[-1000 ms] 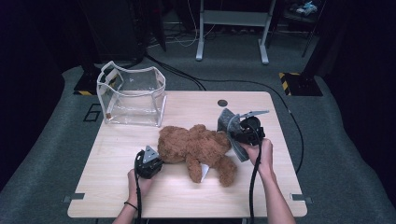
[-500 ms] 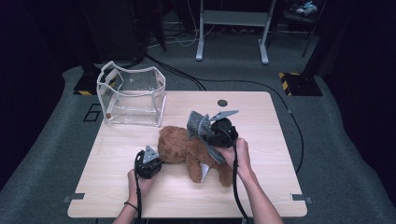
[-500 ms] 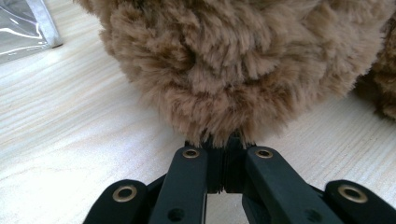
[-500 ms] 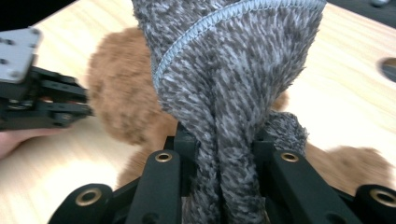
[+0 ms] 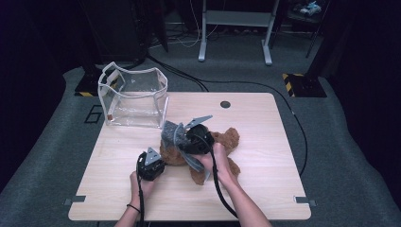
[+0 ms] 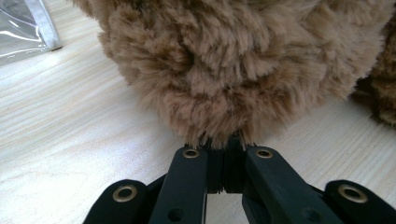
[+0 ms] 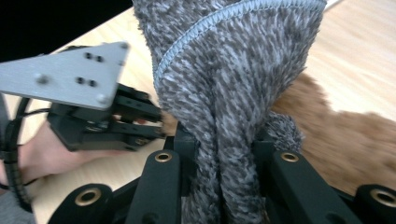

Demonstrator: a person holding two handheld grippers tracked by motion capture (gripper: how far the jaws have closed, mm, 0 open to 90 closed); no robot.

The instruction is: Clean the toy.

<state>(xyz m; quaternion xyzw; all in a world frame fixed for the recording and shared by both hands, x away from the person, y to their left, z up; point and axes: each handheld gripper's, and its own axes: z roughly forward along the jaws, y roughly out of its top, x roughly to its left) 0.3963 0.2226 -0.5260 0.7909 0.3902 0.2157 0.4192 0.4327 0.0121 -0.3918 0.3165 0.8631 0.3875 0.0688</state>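
Nearest me, left gripper [image 5: 152,164] is pinching the teddy bear's [image 5: 222,142] fur at its left end. Right gripper [image 5: 182,137] is clamping a grey knit hat [image 5: 170,132], hovering right above the bear's left part, bear stretching rightward.

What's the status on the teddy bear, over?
Left gripper shut on teddy bear fur. Right gripper shut on grey knit garment, above bear. Clear bag stands apart, nothing blocking.

Both grippers, the left gripper [image 5: 152,164] and the right gripper [image 5: 185,141], are black with brass-ringed holes along their jaws, grey three-cornered screw-dotted top plates and trailing black cables.
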